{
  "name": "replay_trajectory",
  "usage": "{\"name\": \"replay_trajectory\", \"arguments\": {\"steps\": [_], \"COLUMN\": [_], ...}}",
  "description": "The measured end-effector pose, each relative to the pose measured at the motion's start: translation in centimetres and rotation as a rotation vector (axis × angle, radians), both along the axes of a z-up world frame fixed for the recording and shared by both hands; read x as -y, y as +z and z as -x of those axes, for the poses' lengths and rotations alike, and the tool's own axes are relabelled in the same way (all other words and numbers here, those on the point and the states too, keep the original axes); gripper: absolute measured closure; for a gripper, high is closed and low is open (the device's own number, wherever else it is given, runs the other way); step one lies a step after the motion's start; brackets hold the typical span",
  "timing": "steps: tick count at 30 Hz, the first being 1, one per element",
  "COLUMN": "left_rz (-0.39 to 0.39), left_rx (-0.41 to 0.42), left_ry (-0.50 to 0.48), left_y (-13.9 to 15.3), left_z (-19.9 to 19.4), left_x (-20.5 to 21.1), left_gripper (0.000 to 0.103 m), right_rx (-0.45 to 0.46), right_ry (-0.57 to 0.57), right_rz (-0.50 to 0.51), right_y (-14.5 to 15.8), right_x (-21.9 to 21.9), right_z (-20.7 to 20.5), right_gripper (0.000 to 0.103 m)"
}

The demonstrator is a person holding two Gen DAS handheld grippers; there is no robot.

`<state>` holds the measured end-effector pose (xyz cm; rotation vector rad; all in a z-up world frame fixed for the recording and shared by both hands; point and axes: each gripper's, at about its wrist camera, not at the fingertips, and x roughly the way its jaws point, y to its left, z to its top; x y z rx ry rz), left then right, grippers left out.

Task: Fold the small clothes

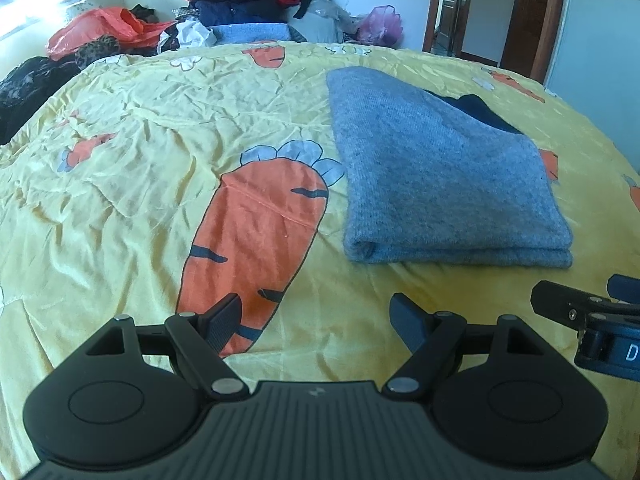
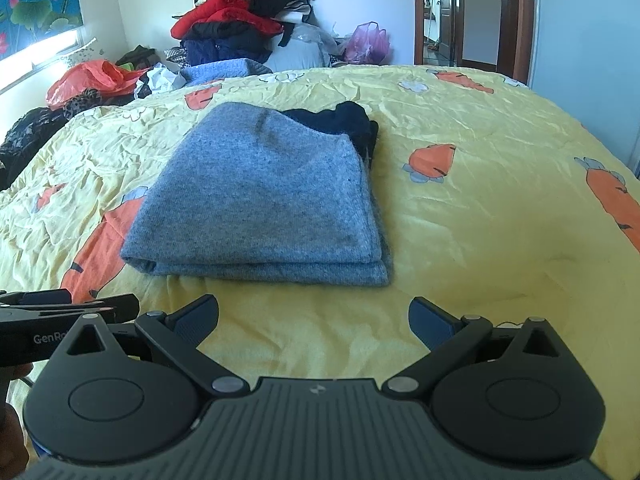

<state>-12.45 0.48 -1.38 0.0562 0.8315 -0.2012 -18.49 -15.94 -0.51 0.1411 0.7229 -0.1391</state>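
A bed fills the room, spread with a wrinkled yellow quilt (image 2: 460,208) printed with orange carrots. A folded grey sweater (image 2: 260,200) lies on it, with a dark garment (image 2: 344,120) tucked under its far edge. Both the left tongs (image 1: 318,320) and the right tongs (image 2: 314,320) hover just short of the sweater, spread wide and empty. A clothes pile (image 2: 248,20) rises against the far wall beside a wooden doorway (image 2: 456,12).

Bright daylight, window (image 1: 28,4) glare upper left, fisheye-curved edges, sharp focus.
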Motion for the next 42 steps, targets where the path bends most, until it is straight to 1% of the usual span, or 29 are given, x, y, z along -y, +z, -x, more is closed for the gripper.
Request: {"name": "replay_trajectory", "arguments": {"steps": [4,10,15,20,34,42], "left_rz": [-0.003,-0.031,-0.022,-0.017,-0.033,-0.002], "left_rx": [-0.013,-0.015,0.026,0.02,0.016,-0.002], "left_ry": [0.002,-0.009,0.0,0.02,0.033,0.048], "left_y": [-0.2,-0.3,0.1,0.1,-0.1,-0.3], "left_z": [-0.1,-0.3,0.1,-0.2,-0.2,-0.5], "left_x": [0.0,0.2,0.1,-0.3,-0.4,-1.1], "left_gripper": [0.022,0.022,0.022,0.022,0.022,0.022], "right_rx": [0.0,0.0,-0.002,-0.006,-0.007,-0.009], "right_ry": [0.0,-0.008,-0.02,-0.021,-0.009,-0.007], "right_rz": [-0.001,-0.001,0.008,0.023,0.036,0.037], "right_y": [0.0,-0.1,-0.2,-0.4,-0.4,-0.3], "right_x": [0.0,0.1,0.4,0.5,0.3,0.5], "right_z": [0.0,0.0,0.0,0.1,0.2,0.2], "right_gripper": [0.001,0.001,0.001,0.001,0.001,0.001]}}
